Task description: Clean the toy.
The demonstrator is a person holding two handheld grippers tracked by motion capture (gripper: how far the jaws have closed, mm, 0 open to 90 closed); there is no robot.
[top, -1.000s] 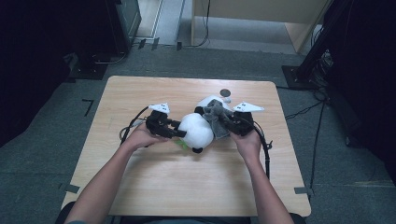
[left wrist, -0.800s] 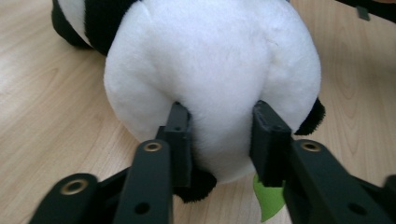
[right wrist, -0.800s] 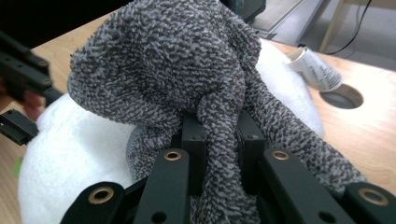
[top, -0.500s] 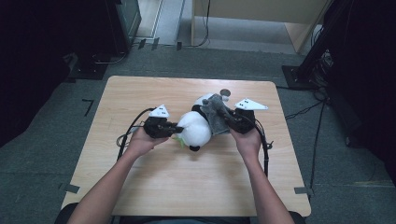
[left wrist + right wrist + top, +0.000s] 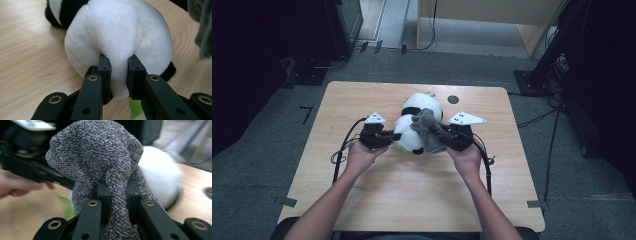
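White plush, round and soft, bulges between the left gripper [image 5: 118, 75], whose jaws have just been closing and now pinch the panda toy [image 5: 414, 127] lying mid-table [image 5: 362, 200]. The right gripper [image 5: 117, 195] is clamped on a nubbly grey speckled cloth [image 5: 100, 160], bunched beside the panda's head.

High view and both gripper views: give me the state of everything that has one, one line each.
Panda plush toy: lying on the table, its white fur pinched.
Grey knitted cloth: bunched, lifted, draped against the panda.
Left gripper: jaws have just closed, shut on the panda's white fur.
Right gripper: shut on a fold of the grey cloth.
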